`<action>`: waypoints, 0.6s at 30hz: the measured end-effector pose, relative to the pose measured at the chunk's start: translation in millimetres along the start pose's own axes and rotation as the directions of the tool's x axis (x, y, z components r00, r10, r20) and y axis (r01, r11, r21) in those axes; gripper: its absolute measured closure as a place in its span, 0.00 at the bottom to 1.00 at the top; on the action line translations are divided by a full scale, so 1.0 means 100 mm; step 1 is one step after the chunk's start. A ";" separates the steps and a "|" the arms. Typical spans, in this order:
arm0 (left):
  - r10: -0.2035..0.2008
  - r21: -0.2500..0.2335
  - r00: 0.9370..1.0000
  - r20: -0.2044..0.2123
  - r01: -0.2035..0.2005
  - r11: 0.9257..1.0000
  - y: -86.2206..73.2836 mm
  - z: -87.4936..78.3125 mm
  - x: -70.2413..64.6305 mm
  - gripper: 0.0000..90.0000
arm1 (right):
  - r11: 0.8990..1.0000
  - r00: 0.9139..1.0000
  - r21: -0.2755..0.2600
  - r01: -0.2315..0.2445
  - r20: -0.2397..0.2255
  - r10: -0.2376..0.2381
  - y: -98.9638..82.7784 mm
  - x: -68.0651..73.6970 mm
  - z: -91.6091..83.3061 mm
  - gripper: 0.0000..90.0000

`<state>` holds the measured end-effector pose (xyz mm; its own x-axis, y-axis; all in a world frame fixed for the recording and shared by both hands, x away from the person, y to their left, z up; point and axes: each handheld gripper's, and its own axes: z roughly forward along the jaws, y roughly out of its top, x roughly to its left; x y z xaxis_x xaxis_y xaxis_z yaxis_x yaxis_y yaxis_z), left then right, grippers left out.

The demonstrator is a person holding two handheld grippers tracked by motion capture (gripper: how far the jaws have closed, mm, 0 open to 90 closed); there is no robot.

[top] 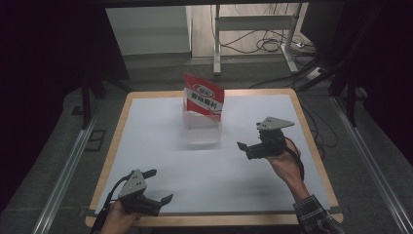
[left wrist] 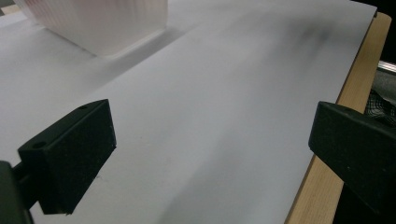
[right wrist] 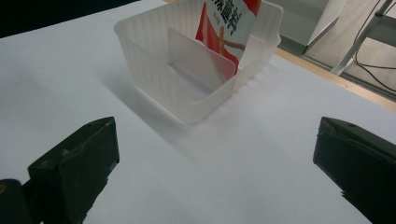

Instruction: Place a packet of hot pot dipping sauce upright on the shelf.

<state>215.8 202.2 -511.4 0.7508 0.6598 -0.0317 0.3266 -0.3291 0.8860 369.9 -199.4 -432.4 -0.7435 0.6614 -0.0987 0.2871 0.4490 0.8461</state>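
Note:
A translucent white plastic bin (top: 202,130) stands toward the back middle of the white-covered table (top: 160,146). A divider (right wrist: 201,63) splits it in two. A red and white packet (top: 203,96) stands upright in the far compartment, rising above the rim; the near compartment (right wrist: 187,86) is empty. My right gripper (top: 248,135) is held to the right of the bin, open, with its jaws pointing at it and nothing between them. Near the front left edge, my left gripper (top: 163,185) is also open and empty. The bin's corner (left wrist: 107,23) shows far ahead in the left gripper view.
A wooden rim (top: 311,141) borders the white sheet. Behind the table stand a metal frame's legs (top: 216,44) and loose cables (top: 268,44) on the floor. Dark curtains flank both sides. Metal rails (top: 68,165) run along the floor.

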 end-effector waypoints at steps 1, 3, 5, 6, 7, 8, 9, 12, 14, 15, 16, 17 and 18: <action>0.001 0.001 1.000 0.000 -0.001 1.000 0.00 0.00 0.00 0.01 | 1.000 1.000 0.002 -0.006 0.003 0.006 -0.02 0.01 -0.02 0.00; 0.002 0.001 1.000 0.000 -0.002 1.000 0.00 0.00 0.00 0.01 | 1.000 1.000 0.002 -0.005 0.010 0.005 -0.06 0.01 -0.06 0.01; 0.001 0.001 1.000 -0.001 -0.001 1.000 0.00 0.00 0.00 0.01 | 1.000 1.000 0.004 -0.008 0.014 0.008 -0.11 0.02 -0.10 0.01; 0.000 0.001 1.000 -0.001 0.000 1.000 0.00 0.00 0.00 0.01 | 1.000 1.000 0.005 -0.009 0.016 0.009 -0.12 0.03 -0.11 0.01; 0.000 0.000 1.000 0.000 0.000 1.000 0.00 0.00 0.00 0.01 | 1.000 1.000 0.007 -0.010 0.020 0.009 -0.14 0.03 -0.13 0.01; -0.001 0.000 1.000 0.000 0.001 1.000 0.00 0.00 0.00 0.01 | 1.000 1.000 0.007 -0.011 0.023 0.011 -0.16 0.03 -0.15 0.01; -0.001 0.000 1.000 0.000 0.001 1.000 0.00 0.00 0.00 0.01 | 1.000 1.000 0.007 -0.013 0.025 0.013 -0.18 0.03 -0.17 0.01; -0.002 -0.001 1.000 0.000 0.002 1.000 0.00 0.00 0.00 0.01 | 1.000 0.999 0.010 -0.016 0.033 0.015 -0.25 0.03 -0.23 0.01; -0.002 0.000 1.000 0.000 0.002 1.000 0.00 0.00 0.00 0.01 | 1.000 0.999 0.014 -0.023 0.036 0.022 -0.30 0.04 -0.28 0.01; -0.001 0.000 1.000 0.000 0.001 1.000 0.00 0.00 0.00 0.01 | 1.000 0.999 0.017 -0.022 0.039 0.021 -0.33 0.04 -0.29 0.01; -0.001 0.000 1.000 0.000 0.001 1.000 0.00 0.00 0.00 0.01 | 1.000 0.999 0.020 -0.022 0.042 0.021 -0.35 0.04 -0.31 0.01; -0.001 0.000 1.000 0.000 0.001 1.000 0.00 0.00 0.00 0.01 | 1.000 0.999 0.022 -0.020 0.047 0.019 -0.38 0.04 -0.32 0.01; 0.000 0.000 1.000 0.000 0.000 1.000 0.00 0.00 0.00 0.01 | 0.999 0.999 0.027 -0.019 0.051 0.018 -0.40 0.04 -0.34 0.01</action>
<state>216.0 202.3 -511.4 0.7506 0.6600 -0.0320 0.3270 -0.3289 0.8859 335.0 -235.2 -449.2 -0.7066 0.6989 -0.1102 0.3173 0.4522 0.8335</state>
